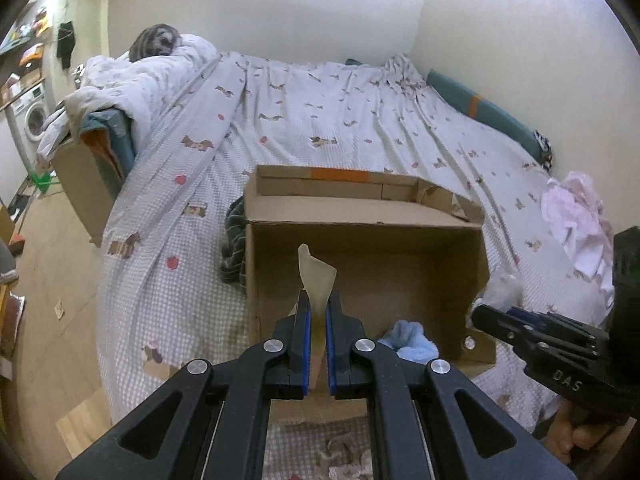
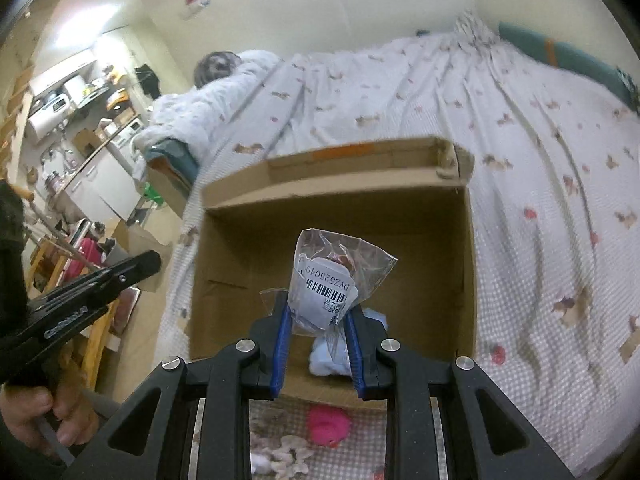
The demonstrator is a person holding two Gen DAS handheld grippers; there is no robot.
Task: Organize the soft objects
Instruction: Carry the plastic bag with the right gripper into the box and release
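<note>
our left gripper [image 1: 317, 300] is pinched nearly shut on a thin beige strip [image 1: 316, 276] that sticks up between its blue pads. our right gripper [image 2: 318, 308] stands narrowly parted, clamped on a clear plastic bag [image 2: 340, 276] with a barcode label. both hover over the open cardboard box [image 1: 366, 216] on the bed [image 1: 320, 120]; a light blue soft item [image 1: 412, 344] lies inside it.

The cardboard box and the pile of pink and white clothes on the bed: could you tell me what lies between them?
Only bare patterned bedsheet separates the cardboard box from the pink and white clothes, as the left wrist view shows.
</note>
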